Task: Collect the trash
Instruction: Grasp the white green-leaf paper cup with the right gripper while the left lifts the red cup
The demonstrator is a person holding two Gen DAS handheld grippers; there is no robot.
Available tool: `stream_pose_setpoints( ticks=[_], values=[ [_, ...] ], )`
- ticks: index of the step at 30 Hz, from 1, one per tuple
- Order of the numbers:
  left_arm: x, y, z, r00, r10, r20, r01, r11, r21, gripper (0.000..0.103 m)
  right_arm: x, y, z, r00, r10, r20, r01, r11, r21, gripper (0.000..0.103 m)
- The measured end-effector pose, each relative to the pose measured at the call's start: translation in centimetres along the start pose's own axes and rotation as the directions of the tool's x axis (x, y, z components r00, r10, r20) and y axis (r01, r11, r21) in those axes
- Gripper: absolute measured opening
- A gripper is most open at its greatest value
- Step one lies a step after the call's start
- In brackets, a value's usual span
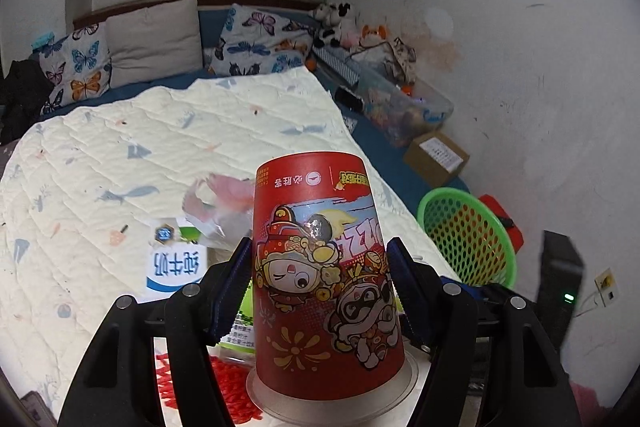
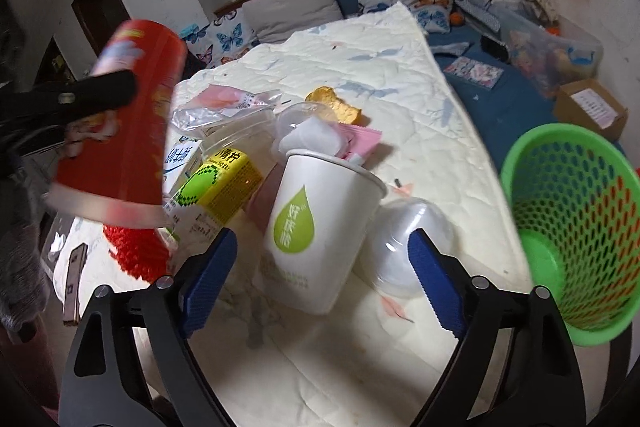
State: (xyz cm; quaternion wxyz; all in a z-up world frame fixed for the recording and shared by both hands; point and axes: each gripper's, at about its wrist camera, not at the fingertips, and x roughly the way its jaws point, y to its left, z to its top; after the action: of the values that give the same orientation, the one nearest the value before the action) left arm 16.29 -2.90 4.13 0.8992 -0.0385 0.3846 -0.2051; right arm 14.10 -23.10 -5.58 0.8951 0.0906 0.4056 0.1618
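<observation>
Your left claw is clamped on a red paper cup, turned upside down, with its clear lid at the bottom, nearest you. Both blue pads press on the cup's sides. Behind the cup and to the claw's left, on the cream quilt, lie a blue-and-white milk carton and a crumpled clear wrapper. Under the left finger you can see a red mesh piece. To the claw's right, beyond the quilt's edge, stands a green basket, tilted toward you, with a cardboard box farther back along the wall.
</observation>
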Motion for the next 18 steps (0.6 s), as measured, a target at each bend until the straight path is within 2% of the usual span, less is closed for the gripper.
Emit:
stream_pose_setpoints(
  ticks=[9,13,18],
  values=[
    [-0.8,0.1,-0.2,1.0,0.002,0.016,-0.002,1.0,-0.008,0.065,1.8,0.6,1.0,1.0,-0.027,-0.011,0.027,1.0,-0.008,0.077],
    [-1.0,0.3,-0.4,1.0,0.001,0.016,-0.001,1.0,-0.016,0.065,2.1,1.0,0.9,0.998,-0.061,-0.01,0.06,0.998,-0.036,0.066],
    [-1.1,0.4,-0.6,1.0,0.002,0.016,-0.002,1.0,-0.023,0.065,2.1,0.9,0.9,0.998,-0.066,-0.003,0.066,0.997,-0.041,0.065]
  ],
)
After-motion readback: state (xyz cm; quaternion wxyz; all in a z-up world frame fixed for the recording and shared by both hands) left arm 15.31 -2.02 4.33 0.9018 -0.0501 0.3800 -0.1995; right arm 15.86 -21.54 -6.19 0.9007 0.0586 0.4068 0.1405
